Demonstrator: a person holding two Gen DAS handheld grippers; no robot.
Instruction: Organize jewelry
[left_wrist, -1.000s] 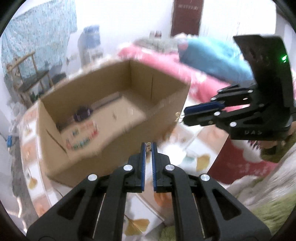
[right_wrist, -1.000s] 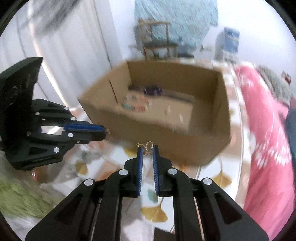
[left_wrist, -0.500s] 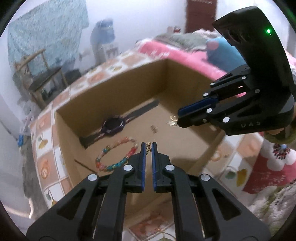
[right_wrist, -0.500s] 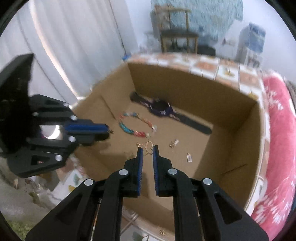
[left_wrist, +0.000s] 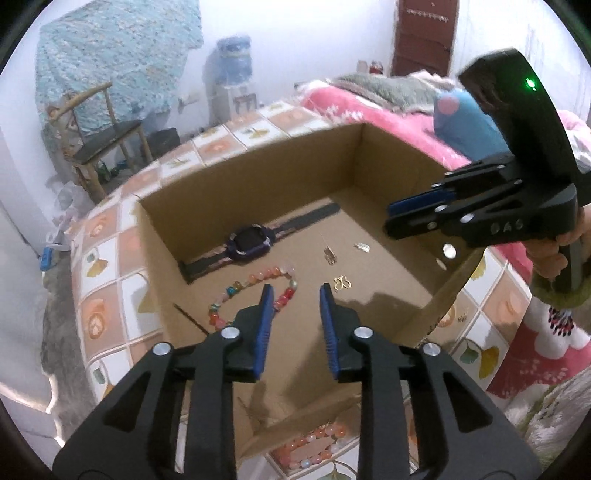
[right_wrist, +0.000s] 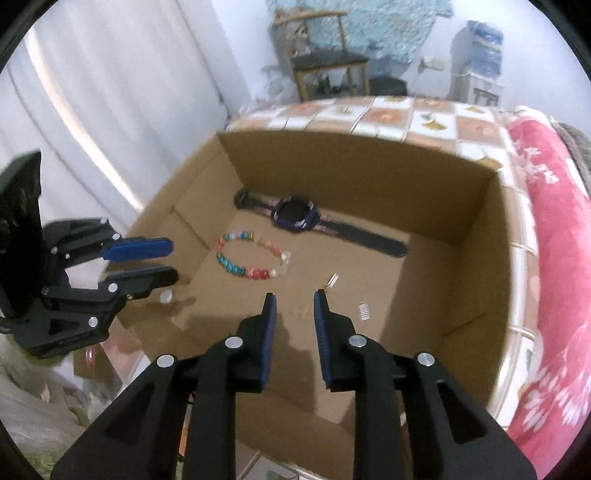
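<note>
On the tiled table (left_wrist: 110, 295) sits an open cardboard box (left_wrist: 258, 162), the biggest thing in both views, with a pink blanket (right_wrist: 561, 258) on the bed just beyond its far side. Above the box's near edge hangs the left gripper (left_wrist: 293, 291), its blue-padded fingers spread apart with nothing between them. To its right, over the box's right wall, the right gripper (left_wrist: 391, 218) is seen side-on; from its own camera (right_wrist: 291, 299) its fingers are likewise parted and hold nothing.

Flat on the box floor near the back wall lies a purple watch (right_wrist: 295, 214), its dark strap stretched out straight. Just in front of it a bead bracelet (right_wrist: 255, 258) of red, teal and pale beads lies in a loop, apart from the watch. Right of the bracelet, a small gold piece (left_wrist: 341, 283) rests on the cardboard, directly ahead of the right gripper's open fingers. Farther back are a thin gold earring (left_wrist: 328, 254) and a tiny silver tag (left_wrist: 362, 246), each lying separately. Outside the box, at its near corner, another string of pale orange beads (left_wrist: 314, 443) lies on the table.
</note>
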